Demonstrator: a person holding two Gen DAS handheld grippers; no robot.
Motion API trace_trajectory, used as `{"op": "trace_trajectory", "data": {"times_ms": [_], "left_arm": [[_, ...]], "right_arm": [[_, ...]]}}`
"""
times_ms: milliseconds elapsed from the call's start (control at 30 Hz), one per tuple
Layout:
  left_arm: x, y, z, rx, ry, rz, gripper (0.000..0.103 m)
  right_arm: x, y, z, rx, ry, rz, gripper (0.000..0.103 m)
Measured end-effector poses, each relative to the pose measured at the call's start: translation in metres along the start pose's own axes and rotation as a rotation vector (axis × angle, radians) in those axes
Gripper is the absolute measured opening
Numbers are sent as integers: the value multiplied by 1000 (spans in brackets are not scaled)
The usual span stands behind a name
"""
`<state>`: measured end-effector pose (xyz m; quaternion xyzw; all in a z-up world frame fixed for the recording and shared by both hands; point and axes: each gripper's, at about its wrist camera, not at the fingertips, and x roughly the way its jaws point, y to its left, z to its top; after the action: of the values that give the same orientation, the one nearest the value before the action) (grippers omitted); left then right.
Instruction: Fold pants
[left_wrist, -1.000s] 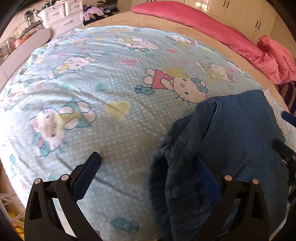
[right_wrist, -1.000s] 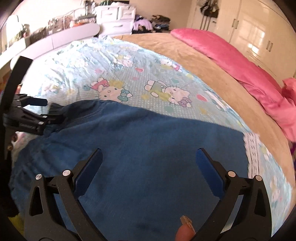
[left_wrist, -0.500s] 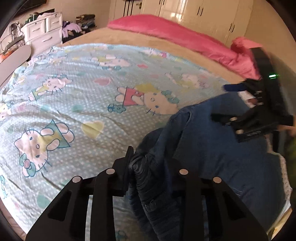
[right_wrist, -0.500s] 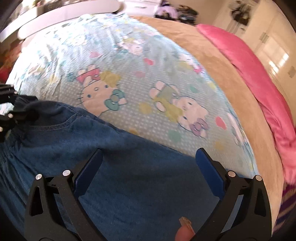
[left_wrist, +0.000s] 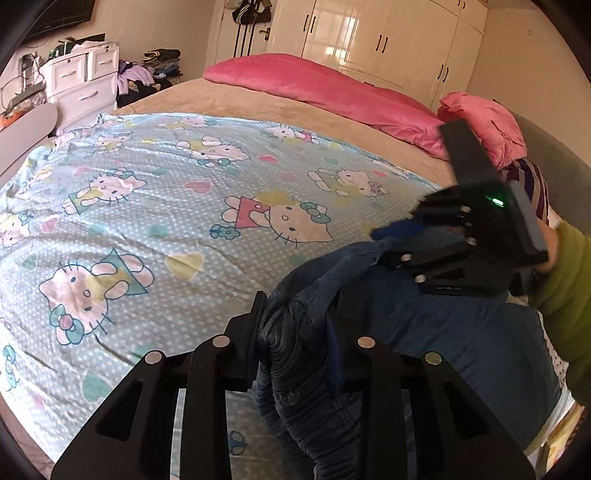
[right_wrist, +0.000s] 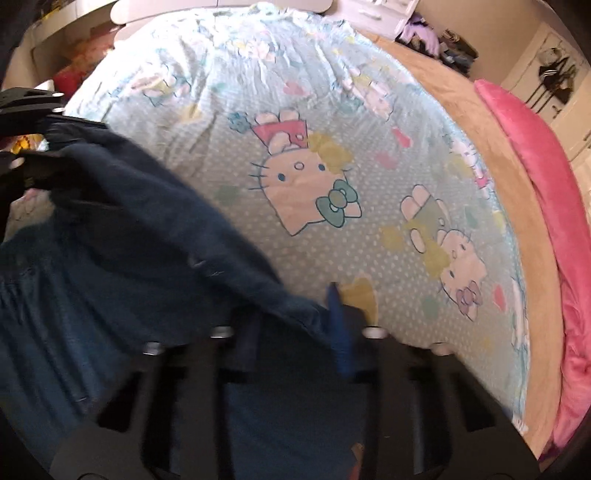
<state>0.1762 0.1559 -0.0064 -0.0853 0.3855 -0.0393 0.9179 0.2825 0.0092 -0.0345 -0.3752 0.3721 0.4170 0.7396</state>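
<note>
A cartoon-cat sheet (left_wrist: 155, 206) covers the bed, pink blanket (left_wrist: 332, 92) beyond, white wardrobe (left_wrist: 388, 40) behind.

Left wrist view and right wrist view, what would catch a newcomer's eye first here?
The dark blue denim pants, bunched at the near edge of the bed, pinched by the left gripper and the right gripper. Behind them spreads a pale blue cartoon-cat sheet, with a bright pink blanket along the far side.

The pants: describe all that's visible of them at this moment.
The pants are dark blue denim, soft and rumpled, with a gathered, ribbed waistband. They lie at the near edge of the cartoon-cat bedsheet. The left gripper is shut on the bunched waistband; the right gripper, jaws just closed, pinches another edge, lifting a fold.
</note>
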Motion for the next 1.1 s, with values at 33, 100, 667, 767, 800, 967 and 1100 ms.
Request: {"op": "trace_trajectory", "data": {"times_ms": [33, 100, 667, 767, 800, 967, 1100], "left_arm": [[-2, 0, -1, 1, -3, 0, 28], [-7, -2, -2, 11, -2, -3, 28], [-91, -50, -48, 175, -63, -77, 34], [-103, -54, -63, 185, -50, -95, 34], [-105, -54, -68, 185, -45, -99, 34], [-118, -52, -90, 192, -20, -87, 35], [-110, -45, -107, 177, 44, -74, 38]], "right_arm": [[-9, 2, -4, 21, -16, -6, 14], [-30, 5, -14, 65, -60, -26, 13], [-170, 103, -110, 250, -217, 2, 6], [-177, 126, -121, 248, -207, 26, 6], [-178, 132, -124, 253, -206, 41, 6], [-182, 172, -135, 228, -206, 99, 6], [-167, 193, -140, 233, -179, 148, 6]]}}
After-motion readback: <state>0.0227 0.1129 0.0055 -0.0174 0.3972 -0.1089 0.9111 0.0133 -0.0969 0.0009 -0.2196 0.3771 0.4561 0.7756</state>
